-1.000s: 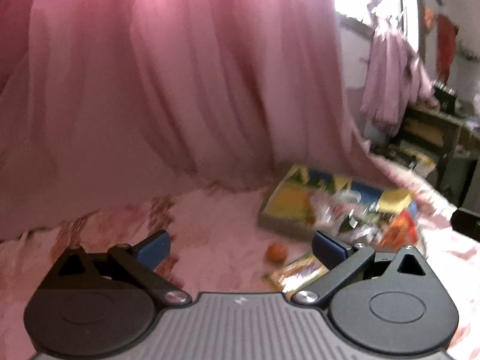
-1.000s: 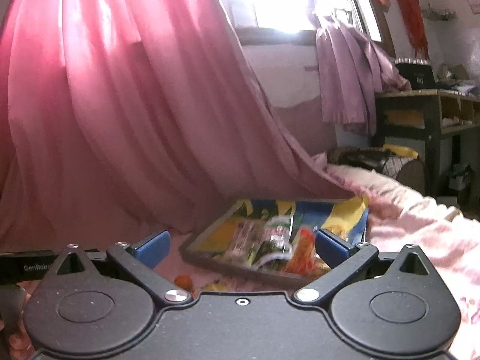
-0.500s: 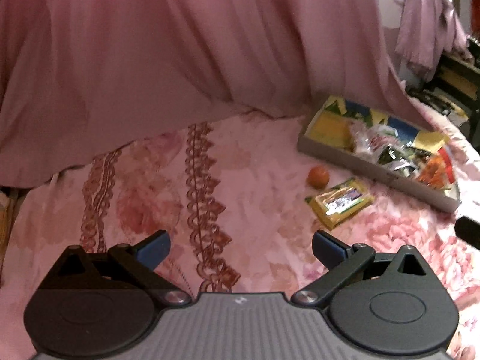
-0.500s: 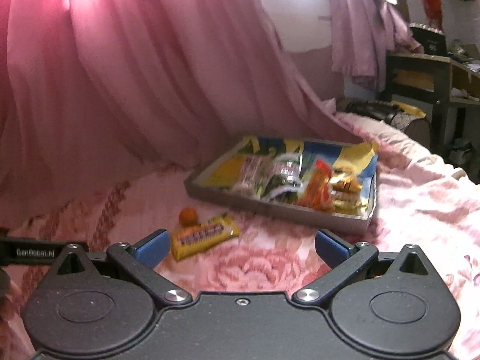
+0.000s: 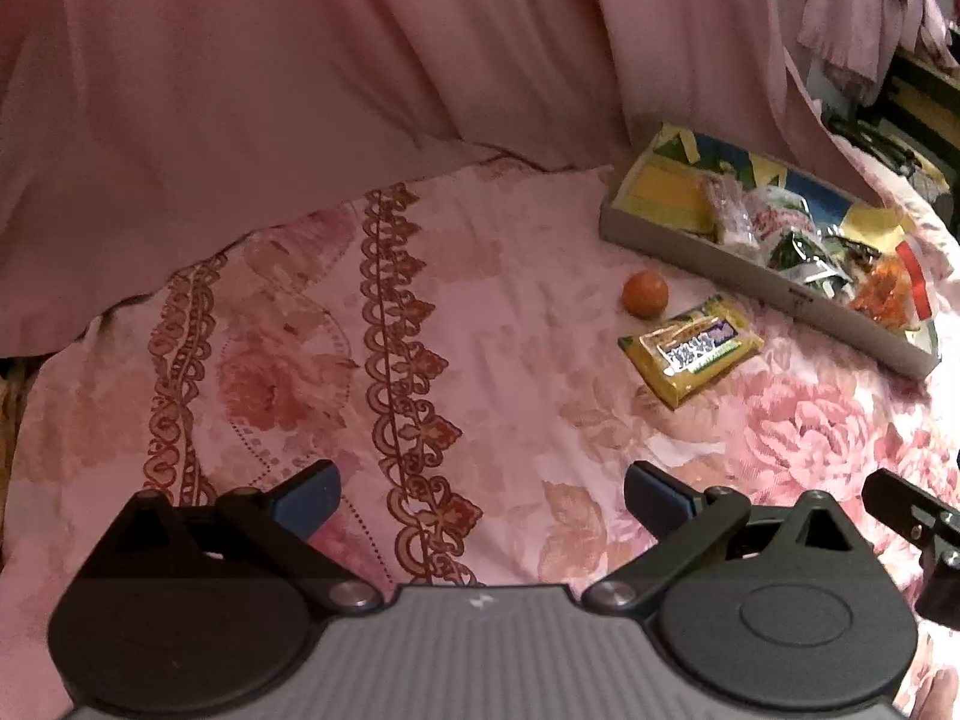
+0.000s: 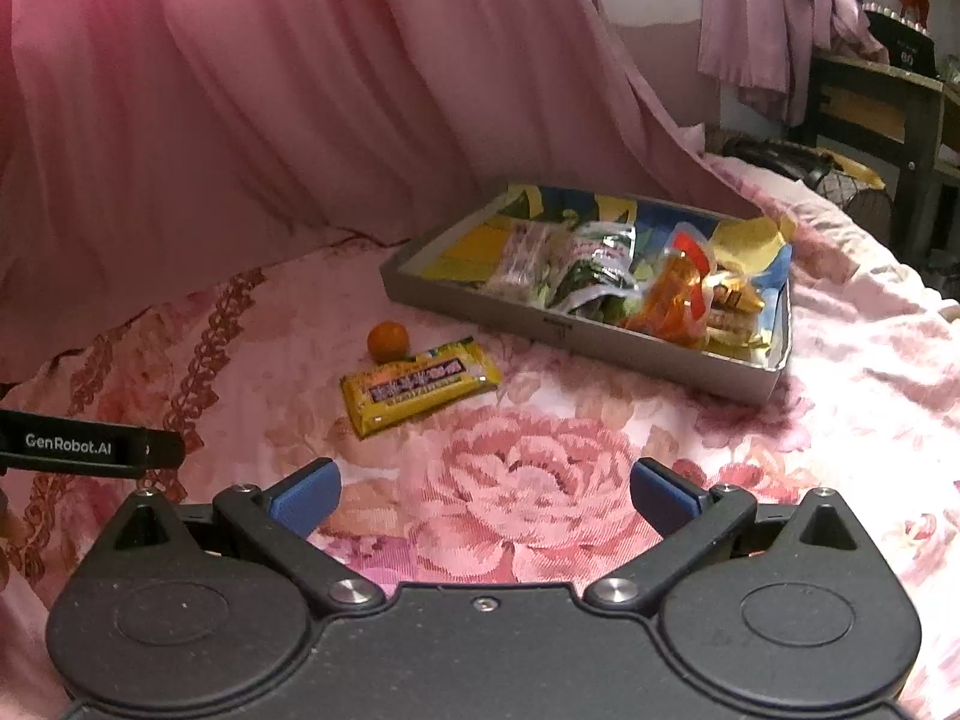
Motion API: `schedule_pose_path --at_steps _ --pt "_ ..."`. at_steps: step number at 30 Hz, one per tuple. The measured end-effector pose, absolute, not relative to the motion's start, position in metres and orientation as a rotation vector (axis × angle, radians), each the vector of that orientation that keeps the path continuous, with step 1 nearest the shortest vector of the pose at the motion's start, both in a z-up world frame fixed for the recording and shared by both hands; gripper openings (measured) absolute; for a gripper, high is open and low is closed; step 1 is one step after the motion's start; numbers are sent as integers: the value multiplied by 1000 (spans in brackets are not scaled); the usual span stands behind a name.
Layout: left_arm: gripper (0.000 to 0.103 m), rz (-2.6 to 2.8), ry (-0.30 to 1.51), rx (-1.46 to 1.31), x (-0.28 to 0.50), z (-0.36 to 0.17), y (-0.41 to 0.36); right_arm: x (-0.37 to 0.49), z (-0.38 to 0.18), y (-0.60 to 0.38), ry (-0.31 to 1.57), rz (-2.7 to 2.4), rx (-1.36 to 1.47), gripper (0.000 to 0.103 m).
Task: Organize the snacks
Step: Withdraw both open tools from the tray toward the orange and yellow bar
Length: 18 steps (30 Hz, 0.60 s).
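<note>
Both claws, left claw (image 5: 482,495) and right claw (image 6: 485,495), spread wide w/ nothing in them. Yellow snack pack (image 6: 420,385) lies mid-left of frame on bed, just beside orange ball (image 6: 387,340), near tray (image 6: 558,333). Prob light, crinkly, slippery foil; you pinch across short width

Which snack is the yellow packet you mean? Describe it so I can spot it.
Find the grey tray of snacks on the floral bedspread. Just outside its near wall lies the yellow packet, flat, beside a small orange ball-shaped item. It is the only wrapped snack outside the tray.
</note>
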<state>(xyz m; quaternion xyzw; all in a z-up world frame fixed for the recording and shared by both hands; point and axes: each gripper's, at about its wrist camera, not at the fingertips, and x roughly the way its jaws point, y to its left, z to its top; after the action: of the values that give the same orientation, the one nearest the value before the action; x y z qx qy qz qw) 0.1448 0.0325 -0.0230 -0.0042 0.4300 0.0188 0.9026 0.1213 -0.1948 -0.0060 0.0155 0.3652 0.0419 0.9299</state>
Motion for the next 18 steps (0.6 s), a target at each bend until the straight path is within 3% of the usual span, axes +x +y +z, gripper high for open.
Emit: schedule_pose_path --at_steps 18 --pt "103 -27 833 213 215 -27 19 158 -35 -189 819 41 27 102"
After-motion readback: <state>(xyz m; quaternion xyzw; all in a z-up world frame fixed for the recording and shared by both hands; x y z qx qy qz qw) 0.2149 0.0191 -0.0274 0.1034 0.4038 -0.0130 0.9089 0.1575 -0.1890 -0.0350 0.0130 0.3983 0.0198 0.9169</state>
